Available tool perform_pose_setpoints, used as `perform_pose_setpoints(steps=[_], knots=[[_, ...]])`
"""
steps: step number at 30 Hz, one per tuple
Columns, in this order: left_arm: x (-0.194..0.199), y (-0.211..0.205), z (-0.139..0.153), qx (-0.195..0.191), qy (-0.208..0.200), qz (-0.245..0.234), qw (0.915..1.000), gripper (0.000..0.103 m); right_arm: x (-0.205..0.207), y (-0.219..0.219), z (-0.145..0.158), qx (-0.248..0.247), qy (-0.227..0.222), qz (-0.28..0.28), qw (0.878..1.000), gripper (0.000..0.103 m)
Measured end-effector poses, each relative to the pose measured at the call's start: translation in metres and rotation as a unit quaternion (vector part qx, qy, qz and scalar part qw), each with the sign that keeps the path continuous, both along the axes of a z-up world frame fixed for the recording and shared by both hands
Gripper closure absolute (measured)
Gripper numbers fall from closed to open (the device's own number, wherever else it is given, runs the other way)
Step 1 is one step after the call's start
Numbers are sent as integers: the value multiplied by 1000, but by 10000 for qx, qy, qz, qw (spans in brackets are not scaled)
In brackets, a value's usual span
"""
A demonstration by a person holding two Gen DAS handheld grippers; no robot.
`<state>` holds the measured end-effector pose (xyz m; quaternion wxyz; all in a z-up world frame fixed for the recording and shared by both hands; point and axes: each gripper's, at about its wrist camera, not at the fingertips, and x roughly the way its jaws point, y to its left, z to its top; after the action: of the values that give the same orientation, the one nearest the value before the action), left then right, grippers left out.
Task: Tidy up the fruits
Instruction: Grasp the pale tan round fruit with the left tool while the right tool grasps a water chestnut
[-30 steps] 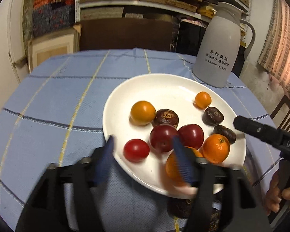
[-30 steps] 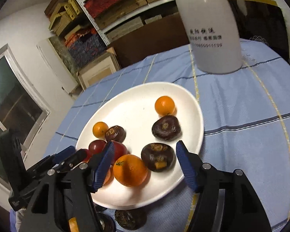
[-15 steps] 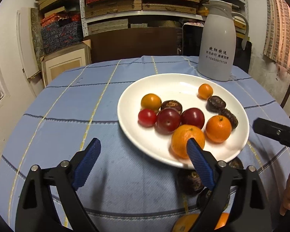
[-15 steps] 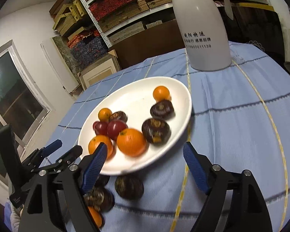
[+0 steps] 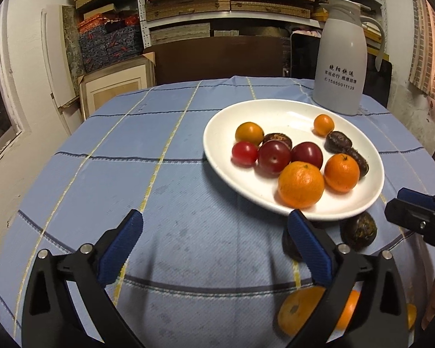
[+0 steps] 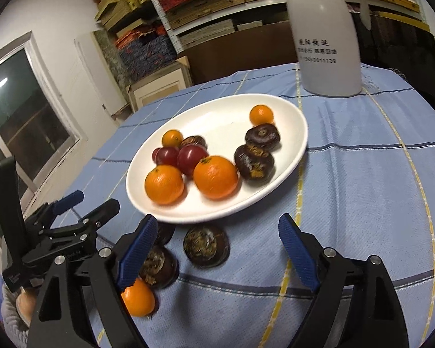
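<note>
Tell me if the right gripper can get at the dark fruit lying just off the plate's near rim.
Probably yes. The right gripper is open and empty, and the dark fruit sits between and just ahead of its fingers, clear of the plate. Nothing lies over it.

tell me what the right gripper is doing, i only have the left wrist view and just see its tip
Observer: The right gripper is open. Its jaws have just been opening, with nothing between them.
Operator: what fruit is off the plate, my finger hides some
Observer: On the cloth, a small orange lies beside a dark fruit; another dark fruit sits nearer the plate.
</note>
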<state>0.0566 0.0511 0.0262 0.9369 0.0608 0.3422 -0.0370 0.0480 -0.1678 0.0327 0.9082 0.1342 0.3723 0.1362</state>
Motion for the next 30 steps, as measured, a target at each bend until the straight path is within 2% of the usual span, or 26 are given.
perform_pose_setpoints(steps=[4,11,15,18,25,28,30], knots=[[-3,7,-2,-4,78,124,9999,5,-1,4,-4,-62,101,86,9999,17],[-10,12,-1,-103,164,96,9998,5,0,0,-8,131,211,114,9996,17],[-16,10,0,-57,143,29,9999,5,1,8,-12,1,287,250,9993,25],[-21,10,0,-91,141,-18,9999,5,1,11,-14,-73,337,284,9990,25],[-47,7,-1,-586,315,-619,9959,5,4,11,-18,-130,490,196,9985,25],[-53,-3,-6,-518,416,-892,9938,5,4,6,-17,-29,495,134,9987,25],[-53,-12,-10,-287,461,-947,9940,5,3,4,-15,-1,456,114,9989,25]])
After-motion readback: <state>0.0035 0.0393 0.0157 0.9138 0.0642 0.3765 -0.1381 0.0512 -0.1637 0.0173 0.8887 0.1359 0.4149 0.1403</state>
